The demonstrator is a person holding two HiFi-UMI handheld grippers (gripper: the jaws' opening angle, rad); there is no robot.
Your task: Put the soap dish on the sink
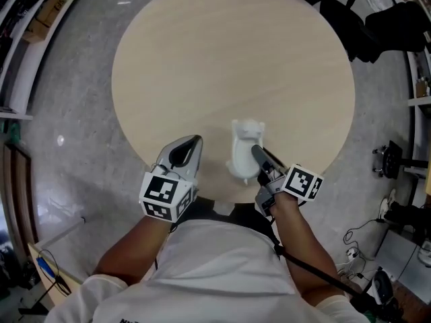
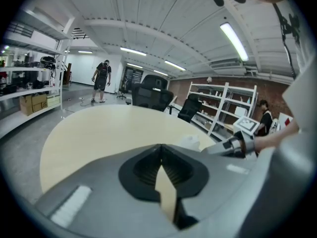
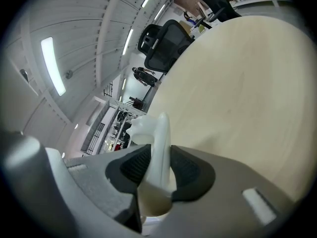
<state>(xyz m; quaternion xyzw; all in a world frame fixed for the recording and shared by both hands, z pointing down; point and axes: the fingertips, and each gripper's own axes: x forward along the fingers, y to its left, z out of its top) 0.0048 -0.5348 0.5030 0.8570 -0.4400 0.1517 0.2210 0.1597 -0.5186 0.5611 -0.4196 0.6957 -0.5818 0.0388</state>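
A white soap dish [image 1: 244, 150] is held on edge over the near rim of the round, pale wooden table [image 1: 229, 52]. My right gripper [image 1: 254, 153] is shut on it; in the right gripper view the dish [image 3: 157, 143] stands upright, pinched between the dark pads [image 3: 190, 170] of the right gripper [image 3: 158, 157]. My left gripper [image 1: 193, 142] hovers just left of the dish over the table edge. In the left gripper view the left gripper [image 2: 161, 150] has its tips together with nothing between them. The dish [image 2: 190, 142] and the right gripper [image 2: 233, 147] show to its right.
Black office chairs [image 1: 363, 25] stand beyond the table's far right edge. Cables and equipment [image 1: 397, 207] lie on the grey floor at right. White shelving [image 2: 223, 103] and two people [image 2: 102, 78] stand in the room's background.
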